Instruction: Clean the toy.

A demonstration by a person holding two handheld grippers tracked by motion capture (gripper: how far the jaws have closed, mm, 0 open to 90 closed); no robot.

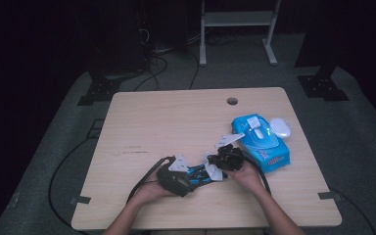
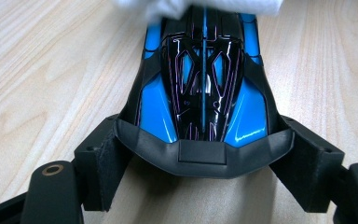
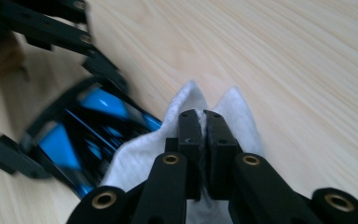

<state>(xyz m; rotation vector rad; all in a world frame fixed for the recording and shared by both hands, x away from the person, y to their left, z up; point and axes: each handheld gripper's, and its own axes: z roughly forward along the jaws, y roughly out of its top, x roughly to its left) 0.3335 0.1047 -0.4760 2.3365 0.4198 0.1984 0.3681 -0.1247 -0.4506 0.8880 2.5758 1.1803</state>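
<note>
Steadily: your left hand-held gripper (image 2: 200,154) clamps the toy car (image 2: 204,84); your right hand-held gripper (image 3: 204,128), pinching the wipe (image 3: 168,154), should stroke evenly.

Lab or recording studio. Bare light-wood counter (image 1: 176,127) with cable hole, black curtained surround, grey carpet floor (image 1: 54,147), loose black cables (image 1: 152,68), black stand bases (image 1: 98,90), white metal frame (image 1: 237,24) behind.

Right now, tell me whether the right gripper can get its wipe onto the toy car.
Probably yes. The right gripper, shut on the white wipe, already has it against the blue-and-black toy car, which the left gripper clamps; nothing lies between them.
</note>
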